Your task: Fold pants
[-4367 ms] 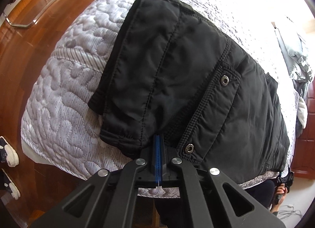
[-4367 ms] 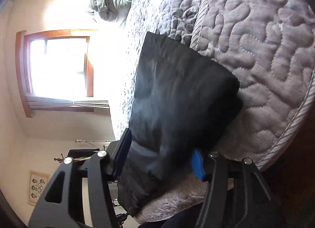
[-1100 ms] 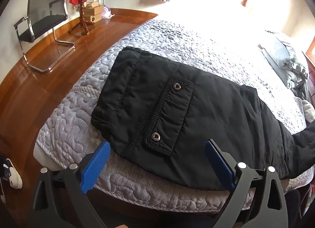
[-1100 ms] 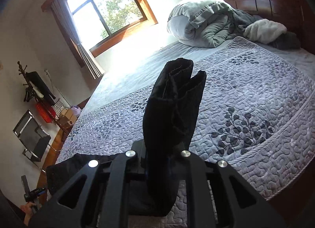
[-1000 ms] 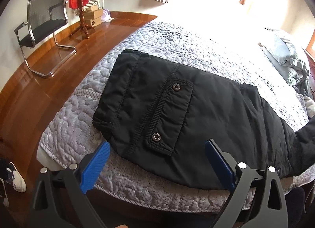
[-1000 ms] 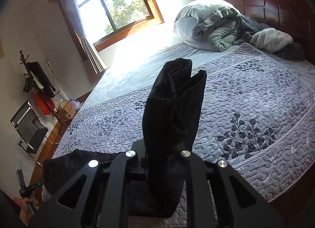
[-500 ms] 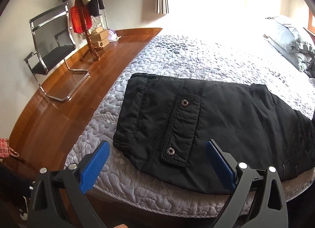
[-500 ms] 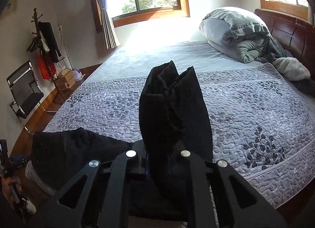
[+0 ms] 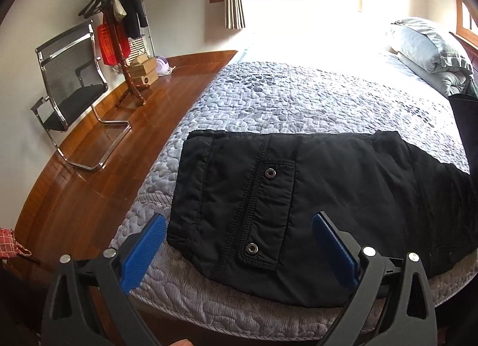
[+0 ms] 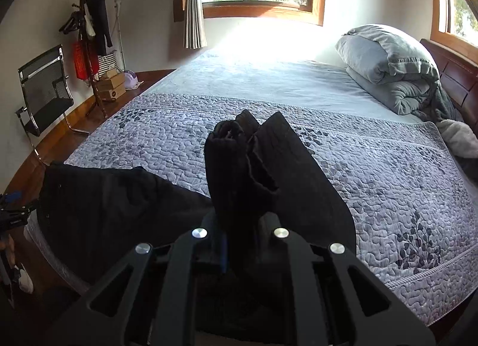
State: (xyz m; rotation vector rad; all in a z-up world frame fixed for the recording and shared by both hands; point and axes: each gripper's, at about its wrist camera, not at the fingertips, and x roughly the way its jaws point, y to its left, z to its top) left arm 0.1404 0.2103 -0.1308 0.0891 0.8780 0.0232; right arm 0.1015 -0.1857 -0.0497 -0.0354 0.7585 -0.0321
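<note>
Pants (image 9: pixel 298 205) lay lengthwise along the bed (image 9: pixel 298 101) edge, waistband under your splayed, empty left gripper (image 9: pixel 239 244). Your right gripper (image 10: pixel 242 244) clenched the lifted cuffs at the far end.

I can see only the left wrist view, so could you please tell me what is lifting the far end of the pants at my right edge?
Observer: The right tool is shut on the bunched leg ends of the pants, holding them up above the bed.
Operator: Thank you; is anything lying beyond them?
Observer: A folded grey duvet sits by the headboard.
Operator: And my left tool?
Observer: It shows at the far left, open.
</note>
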